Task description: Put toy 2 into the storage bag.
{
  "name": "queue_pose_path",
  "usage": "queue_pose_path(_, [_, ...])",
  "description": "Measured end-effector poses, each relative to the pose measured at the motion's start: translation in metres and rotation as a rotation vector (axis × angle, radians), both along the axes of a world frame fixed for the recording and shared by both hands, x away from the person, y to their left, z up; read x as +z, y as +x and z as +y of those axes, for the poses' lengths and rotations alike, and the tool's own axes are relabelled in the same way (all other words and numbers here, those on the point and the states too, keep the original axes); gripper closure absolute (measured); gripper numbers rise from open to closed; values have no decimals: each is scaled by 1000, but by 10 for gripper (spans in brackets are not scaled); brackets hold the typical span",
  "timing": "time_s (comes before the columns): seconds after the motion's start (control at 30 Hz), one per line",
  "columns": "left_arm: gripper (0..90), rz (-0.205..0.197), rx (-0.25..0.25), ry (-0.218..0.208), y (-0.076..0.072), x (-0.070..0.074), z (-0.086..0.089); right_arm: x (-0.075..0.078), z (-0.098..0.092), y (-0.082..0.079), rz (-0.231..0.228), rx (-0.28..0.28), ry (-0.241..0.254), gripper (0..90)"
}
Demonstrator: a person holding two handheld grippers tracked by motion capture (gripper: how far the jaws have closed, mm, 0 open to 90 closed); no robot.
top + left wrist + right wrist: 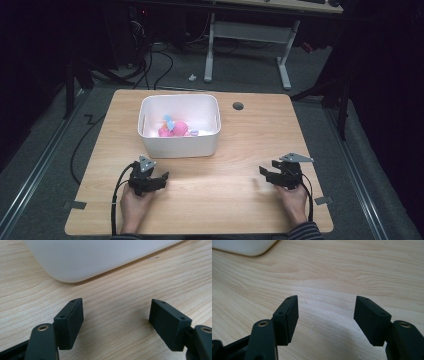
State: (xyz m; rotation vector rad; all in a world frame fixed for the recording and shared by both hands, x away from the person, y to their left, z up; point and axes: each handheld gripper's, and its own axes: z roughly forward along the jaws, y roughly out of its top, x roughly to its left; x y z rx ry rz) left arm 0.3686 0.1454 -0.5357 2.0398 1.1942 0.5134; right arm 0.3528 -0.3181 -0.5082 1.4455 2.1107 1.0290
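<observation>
A white plastic bin (179,142) stands on the wooden table (235,195), a little left of centre. Inside it lie small pink toys (173,129) with a blue piece and a pale purple one. My left gripper (157,181) rests low over the table just in front of the bin's near left corner, open with nothing between its jaws. The bin's rounded corner (75,262) fills the top of the left gripper view. My right gripper (267,174) hovers at the near right, open and holding nothing. A corner of the bin (247,247) shows at the top left of the right gripper view.
A round cable hole (238,106) sits in the table to the right of the bin. Beyond the far edge stand a white desk frame (247,35) and loose cables on the grey floor. Bare wood lies between the two grippers.
</observation>
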Motion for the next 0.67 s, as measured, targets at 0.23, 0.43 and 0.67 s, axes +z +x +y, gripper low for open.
queue_pose_path(0.23, [279, -1, 1, 0, 0, 0, 0, -14, 5, 1, 6, -10, -69, 356])
queue_pose_path(0.43, [278, -2, 1, 0, 0, 0, 0, -22, 9, -1, -7, -9, -114, 344])
queue_pose_path(0.67, [279, -1, 1, 0, 0, 0, 0, -22, 9, -1, -5, -13, -114, 328])
